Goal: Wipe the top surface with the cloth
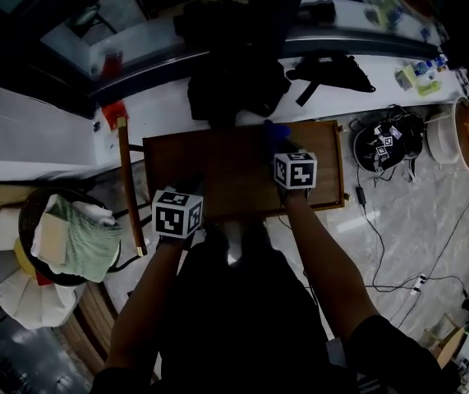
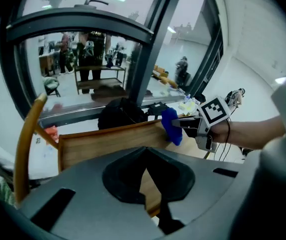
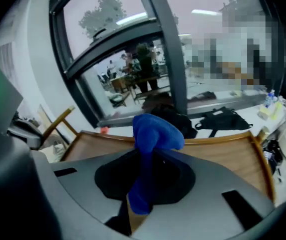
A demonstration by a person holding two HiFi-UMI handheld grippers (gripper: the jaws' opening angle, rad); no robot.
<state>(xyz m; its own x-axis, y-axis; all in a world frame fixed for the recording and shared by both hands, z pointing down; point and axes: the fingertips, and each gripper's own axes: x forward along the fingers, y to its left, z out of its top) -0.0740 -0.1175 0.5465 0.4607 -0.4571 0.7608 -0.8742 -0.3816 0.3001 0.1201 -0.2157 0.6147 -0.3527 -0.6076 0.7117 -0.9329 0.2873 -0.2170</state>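
While a basket (image 1: 25, 220) of bundled fabric sat on the floor at the far left, my left gripper (image 2: 145, 164) hung over the near edge of the wooden table top (image 1: 218, 167), clenched on nothing, its jaws pressed together. Further right, my right gripper (image 3: 145, 171) pinched the blue cloth (image 3: 155, 131), which bulged up out of the jaws above the far part of the wood; whether it touched the surface I could not tell. Cables (image 1: 382, 245) trailed over the floor at the right.
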